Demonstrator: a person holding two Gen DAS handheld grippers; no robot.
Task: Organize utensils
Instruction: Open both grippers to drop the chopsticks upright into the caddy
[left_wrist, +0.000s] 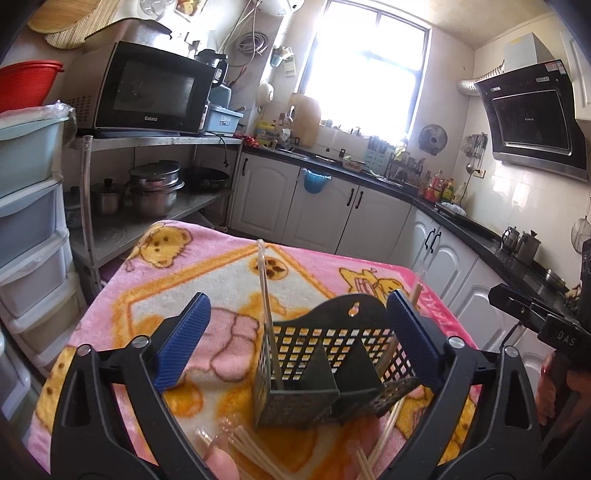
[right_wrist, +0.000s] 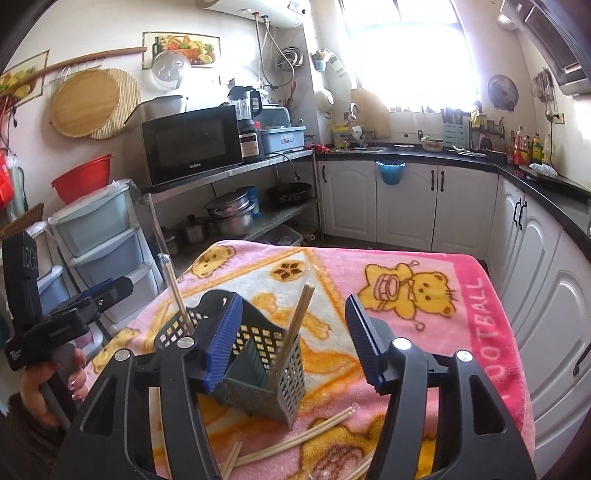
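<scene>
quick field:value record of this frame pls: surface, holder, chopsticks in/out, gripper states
surface: pink bear blanket over a table
holder: black perforated utensil holder, upright, divided into compartments
chopsticks in holder: some stand in two compartments
chopsticks loose: several lie on the blanket in front of the holder
left gripper: open, holds nothing
right gripper: open, holds nothing

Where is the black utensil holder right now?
The utensil holder stands on the pink blanket, between both open grippers, left of centre in the right wrist view, with loose chopsticks lying just before it.
</scene>
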